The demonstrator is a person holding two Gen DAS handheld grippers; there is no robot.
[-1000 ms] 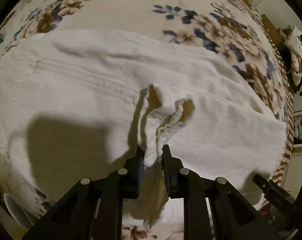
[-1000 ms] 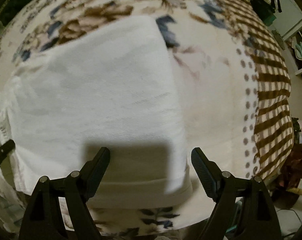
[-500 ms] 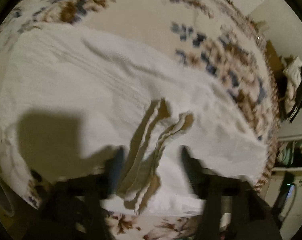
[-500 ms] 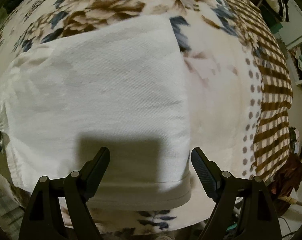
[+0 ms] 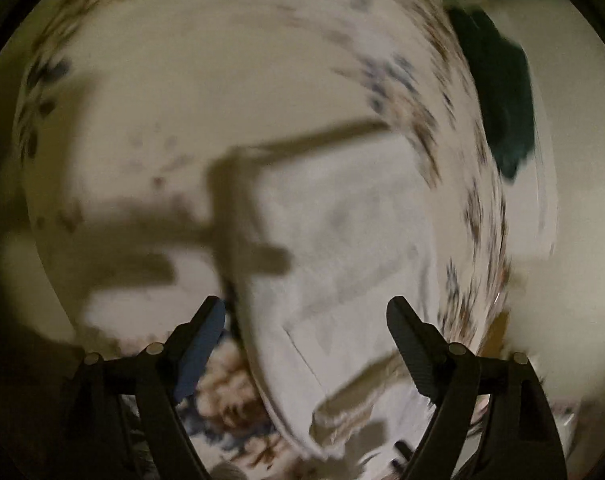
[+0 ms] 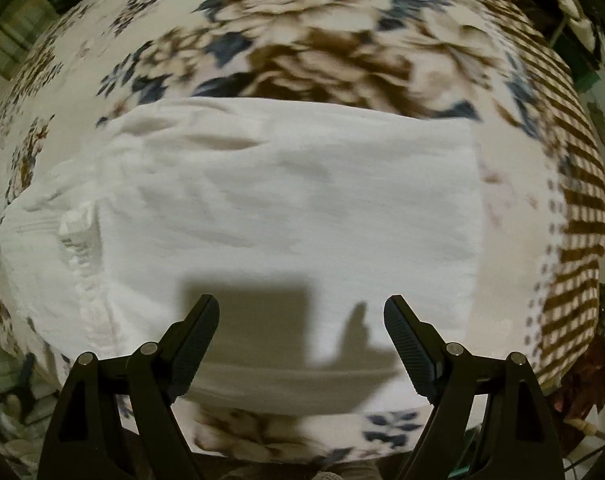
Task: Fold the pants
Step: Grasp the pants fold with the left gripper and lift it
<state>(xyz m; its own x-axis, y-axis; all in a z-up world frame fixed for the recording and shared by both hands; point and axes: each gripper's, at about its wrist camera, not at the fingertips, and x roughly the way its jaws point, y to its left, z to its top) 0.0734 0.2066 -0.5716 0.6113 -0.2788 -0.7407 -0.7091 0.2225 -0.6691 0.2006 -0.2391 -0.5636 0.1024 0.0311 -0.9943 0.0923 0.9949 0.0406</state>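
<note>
The white pants (image 6: 294, 200) lie folded on a floral blanket (image 6: 310, 52). In the right wrist view they fill the middle, with a ribbed waistband edge (image 6: 80, 240) at the left. My right gripper (image 6: 301, 320) is open and empty above the near edge of the pants. In the left wrist view, which is blurred by motion, the pants (image 5: 342, 248) lie below, with a frayed hem (image 5: 342, 416) near the bottom. My left gripper (image 5: 305, 320) is open and empty above them.
The blanket has a brown checked border (image 6: 574, 208) at the right, near the bed's edge. A dark green cloth (image 5: 498, 92) lies beyond the bed at the upper right in the left wrist view. Clutter (image 6: 582, 384) stands past the bed's right side.
My left gripper has let go of the pants fold, opened wide and swung away fast. My right gripper stays open and has shifted, so the pants sit more centred.
</note>
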